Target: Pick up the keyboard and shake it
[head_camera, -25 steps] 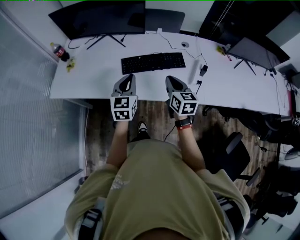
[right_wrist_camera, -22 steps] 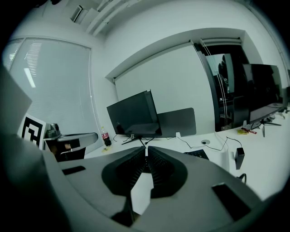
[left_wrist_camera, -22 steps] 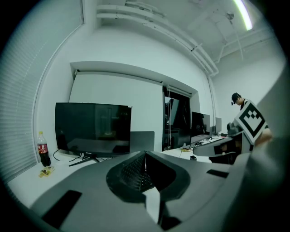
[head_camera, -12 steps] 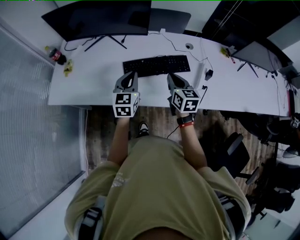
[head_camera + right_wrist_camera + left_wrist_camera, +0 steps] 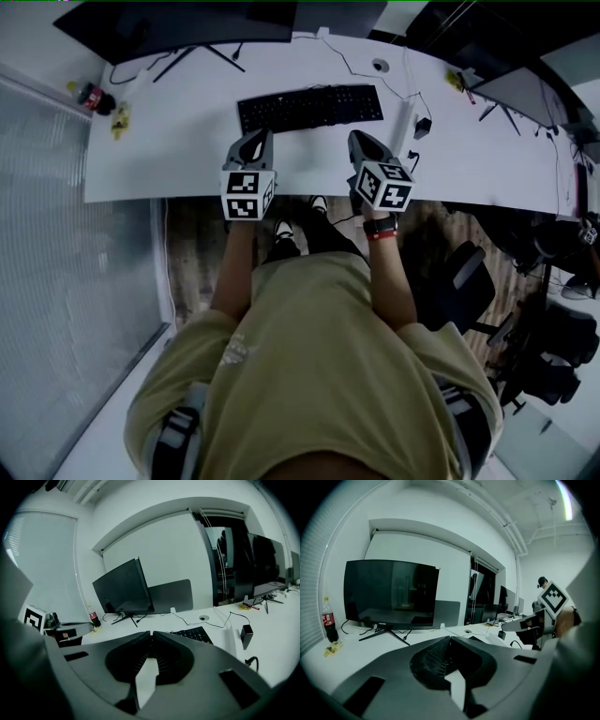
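Keyboard [image 5: 309, 108], black and full-size, lies flat and untouched on white desk [image 5: 159, 159], long edge toward the person, in front of a dark monitor [image 5: 178, 23]. That's a normal typing spot, and it leaves both short ends free for a two-sided lift. Left gripper [image 5: 257, 141] and right gripper [image 5: 360, 142] hover over desk's near edge just short of keyboard's front, approx. level w/ each other, one toward each end, neither touching it. Both gripper views show jaws pressed together w/ nothing between them. Pickup looks not yet begun: jaws would need to spread before taking keyboard's edge. Thin leads cross desk behind it; can't tell if one is keyboard's own, which would limit the shake. Further out: black power adapter [image 5: 422, 125] on a lead to keyboard's right, clear of the lift path; cola bottle [image 5: 91, 97] at desk's far left corner; office chair [image 5: 473, 291] pushed aside on person's right.
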The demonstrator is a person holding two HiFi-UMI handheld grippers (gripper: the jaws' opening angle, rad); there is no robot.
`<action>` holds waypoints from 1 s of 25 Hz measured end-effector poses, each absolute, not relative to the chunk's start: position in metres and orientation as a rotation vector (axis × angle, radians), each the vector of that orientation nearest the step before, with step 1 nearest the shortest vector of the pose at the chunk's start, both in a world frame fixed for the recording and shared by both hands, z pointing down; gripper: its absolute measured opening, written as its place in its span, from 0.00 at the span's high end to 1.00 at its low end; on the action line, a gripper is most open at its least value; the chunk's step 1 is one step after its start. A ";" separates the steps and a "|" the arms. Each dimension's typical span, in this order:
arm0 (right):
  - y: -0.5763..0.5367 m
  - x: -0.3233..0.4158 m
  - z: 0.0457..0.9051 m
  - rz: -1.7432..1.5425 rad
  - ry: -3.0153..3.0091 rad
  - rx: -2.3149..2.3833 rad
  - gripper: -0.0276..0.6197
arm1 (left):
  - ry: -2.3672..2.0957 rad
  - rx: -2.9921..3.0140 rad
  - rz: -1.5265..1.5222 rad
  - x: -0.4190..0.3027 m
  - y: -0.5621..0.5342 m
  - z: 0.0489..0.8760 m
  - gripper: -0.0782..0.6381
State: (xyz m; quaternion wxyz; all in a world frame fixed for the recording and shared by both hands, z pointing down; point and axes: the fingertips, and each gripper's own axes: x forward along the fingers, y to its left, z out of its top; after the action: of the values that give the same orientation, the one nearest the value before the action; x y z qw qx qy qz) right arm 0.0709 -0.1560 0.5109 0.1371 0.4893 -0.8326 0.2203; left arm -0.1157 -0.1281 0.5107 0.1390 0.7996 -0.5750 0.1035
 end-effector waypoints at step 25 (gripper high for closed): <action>-0.282 0.080 0.559 0.710 -2.379 1.189 0.92 | -1.739 2.121 0.455 -0.133 -0.240 0.548 0.86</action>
State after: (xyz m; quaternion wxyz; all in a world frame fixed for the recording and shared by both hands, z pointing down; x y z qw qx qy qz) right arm 0.0799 -0.2817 0.5589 0.1932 0.4237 -0.8480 0.2530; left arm -0.1330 -0.2399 0.5482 0.1796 0.7506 -0.6152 0.1610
